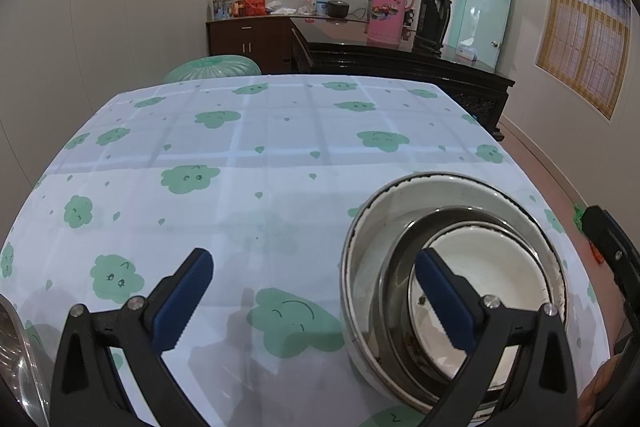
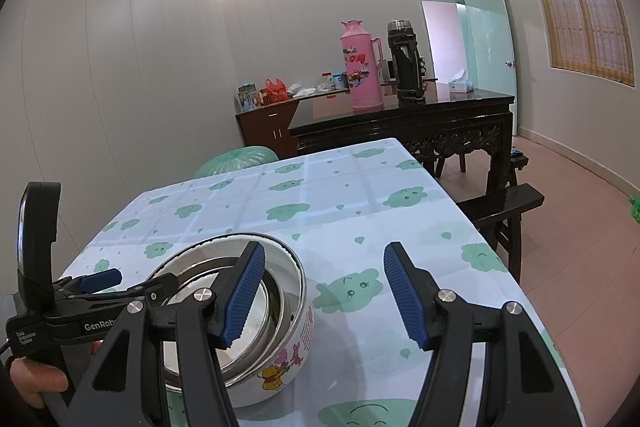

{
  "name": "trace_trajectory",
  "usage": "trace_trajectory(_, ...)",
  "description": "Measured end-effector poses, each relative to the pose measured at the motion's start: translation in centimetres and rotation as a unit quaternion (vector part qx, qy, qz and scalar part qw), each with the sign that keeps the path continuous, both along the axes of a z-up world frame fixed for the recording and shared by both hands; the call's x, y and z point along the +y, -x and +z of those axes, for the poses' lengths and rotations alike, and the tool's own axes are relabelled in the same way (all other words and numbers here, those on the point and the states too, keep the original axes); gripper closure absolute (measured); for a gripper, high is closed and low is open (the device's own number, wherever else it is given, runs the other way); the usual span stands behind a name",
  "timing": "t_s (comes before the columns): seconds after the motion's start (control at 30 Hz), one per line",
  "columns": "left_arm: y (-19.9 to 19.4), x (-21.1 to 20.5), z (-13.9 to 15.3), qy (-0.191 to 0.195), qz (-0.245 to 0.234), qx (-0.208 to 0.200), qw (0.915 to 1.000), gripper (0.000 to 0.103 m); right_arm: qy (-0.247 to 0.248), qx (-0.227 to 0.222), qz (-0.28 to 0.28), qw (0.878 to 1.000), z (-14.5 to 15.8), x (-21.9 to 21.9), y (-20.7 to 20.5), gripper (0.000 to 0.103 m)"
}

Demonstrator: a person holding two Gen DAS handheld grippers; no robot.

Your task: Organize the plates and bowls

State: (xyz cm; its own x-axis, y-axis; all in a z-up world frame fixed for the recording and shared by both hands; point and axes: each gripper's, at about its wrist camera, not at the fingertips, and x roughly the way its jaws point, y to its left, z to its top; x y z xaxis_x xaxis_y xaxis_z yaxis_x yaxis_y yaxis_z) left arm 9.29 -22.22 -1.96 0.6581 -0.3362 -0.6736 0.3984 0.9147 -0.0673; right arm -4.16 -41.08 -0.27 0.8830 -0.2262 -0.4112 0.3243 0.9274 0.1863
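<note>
A nested stack stands on the cloud-print tablecloth [image 1: 280,147]: a large enamel bowl [image 1: 360,267] with cartoon bears on its side [image 2: 288,359], a steel bowl [image 1: 400,267] inside it, and a white bowl [image 1: 488,267] innermost. My left gripper [image 1: 316,291] is open; one finger hangs over the stack, the other over bare cloth. From the right wrist view it [image 2: 140,281] reaches in from the left. My right gripper [image 2: 326,291] is open, the enamel bowl's right rim showing between its pads without touching them. Another steel bowl's rim [image 1: 16,359] shows at the lower left.
Behind the table a dark carved side table [image 2: 460,115] carries a pink thermos [image 2: 362,67] and a black flask [image 2: 406,63]. A dark bench [image 2: 504,207] stands beside the table's right edge. A green covered bin [image 2: 236,159] sits past the far edge. A hand [image 2: 32,383] grips the left tool.
</note>
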Motion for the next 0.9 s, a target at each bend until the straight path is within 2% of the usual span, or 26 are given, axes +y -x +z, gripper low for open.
trace_trajectory(0.63,0.24,0.05,0.54,0.003,0.003,-0.012,0.9999,0.001,0.016,-0.008,-0.005,1.0,0.13,0.22,0.3,0.038)
trace_trajectory(0.9,0.5,0.23,0.98,-0.002,0.012,-0.032,0.9994,0.001,0.023,-0.014,-0.011,1.0,0.28,0.34,0.51,0.038)
